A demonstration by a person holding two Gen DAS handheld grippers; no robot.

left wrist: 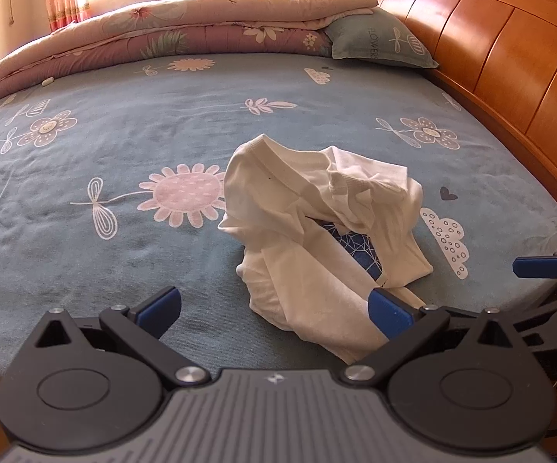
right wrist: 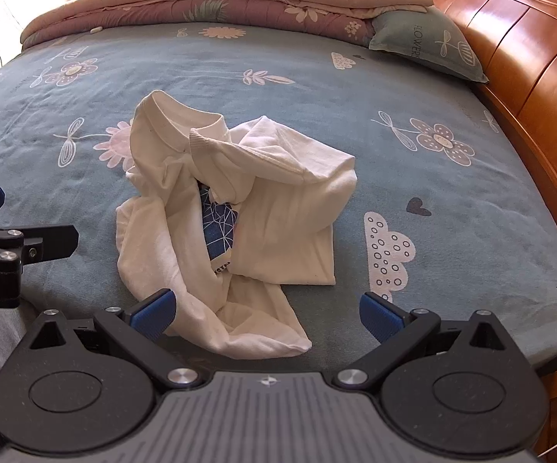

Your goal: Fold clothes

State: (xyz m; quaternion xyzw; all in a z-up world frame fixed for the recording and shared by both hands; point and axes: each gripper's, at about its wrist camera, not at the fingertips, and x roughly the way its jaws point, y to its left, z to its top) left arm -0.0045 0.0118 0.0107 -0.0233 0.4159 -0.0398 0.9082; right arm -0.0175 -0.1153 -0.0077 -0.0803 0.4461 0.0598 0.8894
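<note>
left gripper (left wrist: 274,306) jaws apart, holding nothing. crumpled white cotton t-shirt with blue print (right wrist: 232,208) lies bunched on the blue floral bedsheet (right wrist: 317,88), unfolded. right gripper (right wrist: 266,310) jaws apart. judged next: spread garment flat.

- Shirt (right wrist: 236,208) lay crumpled on the bed sheet (right wrist: 413,88), just ahead of both my grippers.
- Left gripper (left wrist: 274,310) sat left of the right gripper (right wrist: 266,314), side by side at the near edge.
- Folded quilt (right wrist: 216,0) lay along the far side, behind the shirt.
- Pillow (right wrist: 429,44) rested far right, against the headboard (right wrist: 529,50).
</note>
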